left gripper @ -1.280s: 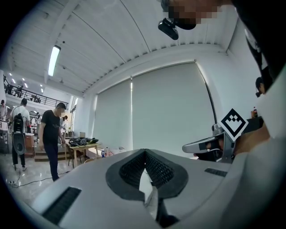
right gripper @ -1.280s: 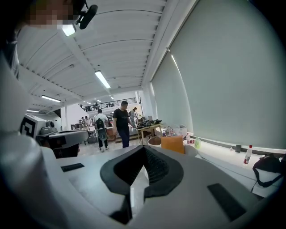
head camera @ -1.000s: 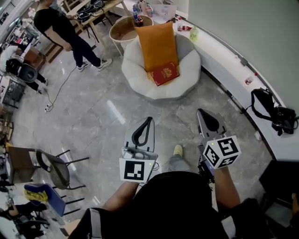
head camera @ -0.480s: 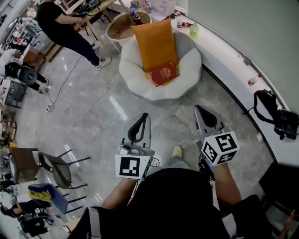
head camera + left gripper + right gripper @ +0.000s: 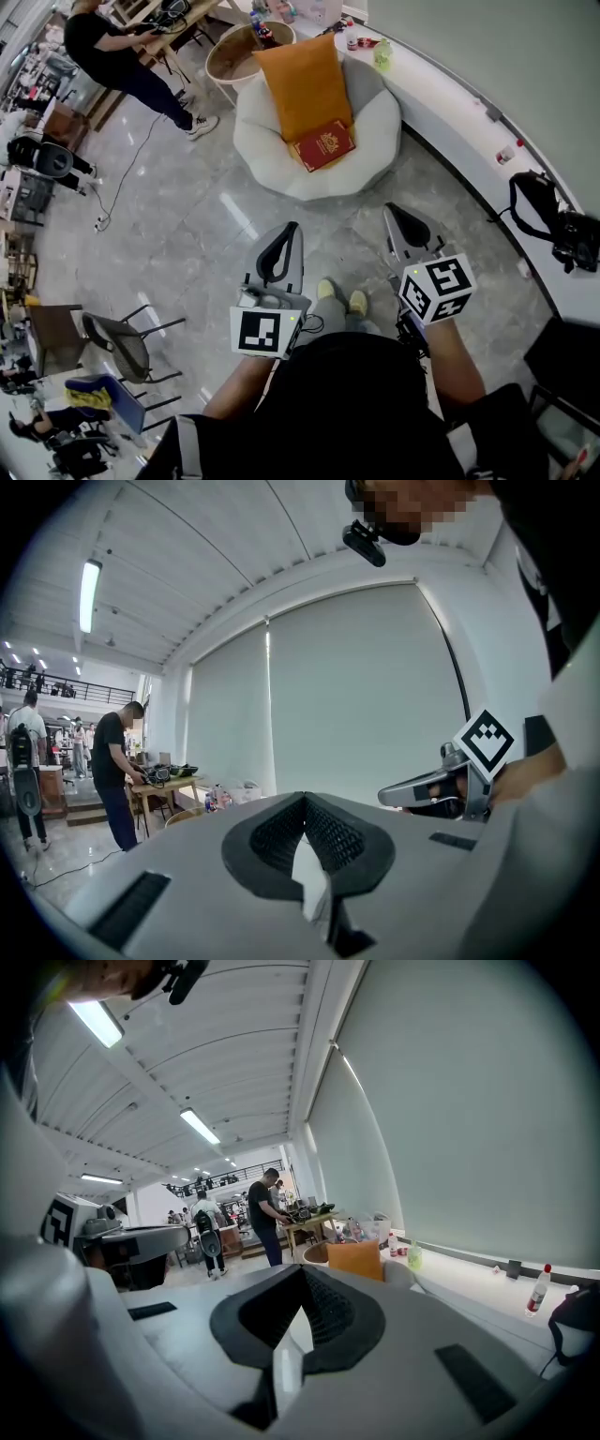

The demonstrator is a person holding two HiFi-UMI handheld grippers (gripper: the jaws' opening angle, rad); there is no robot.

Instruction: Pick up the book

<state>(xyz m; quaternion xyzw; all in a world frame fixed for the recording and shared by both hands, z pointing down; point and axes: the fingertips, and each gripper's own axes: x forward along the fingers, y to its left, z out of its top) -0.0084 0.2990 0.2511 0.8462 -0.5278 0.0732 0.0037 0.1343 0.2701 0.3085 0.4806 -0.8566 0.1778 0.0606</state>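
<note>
The red book (image 5: 323, 144) lies flat on a round white cushioned seat (image 5: 281, 169), at the foot of an orange cushion (image 5: 305, 84) that leans on the seat's back. Both grippers are held out over the grey marble floor, well short of the seat. My left gripper (image 5: 289, 228) is shut with nothing in it, its tips meeting in the left gripper view (image 5: 305, 797). My right gripper (image 5: 392, 208) is also shut and empty (image 5: 302, 1269). The right gripper view shows the orange cushion (image 5: 354, 1260) ahead; the book itself is hidden there.
A curved white counter (image 5: 450, 112) with bottles runs along the right, a black bag (image 5: 553, 225) on it. A round wooden side table (image 5: 230, 56) stands behind the seat. A person in black (image 5: 112, 47) stands at a table far left. Chairs (image 5: 117, 342) stand at the near left.
Both grippers have moved forward a little toward the seat, still shut. My second shoe has come into view below them. The standing person has shifted toward the frame's upper left.
</note>
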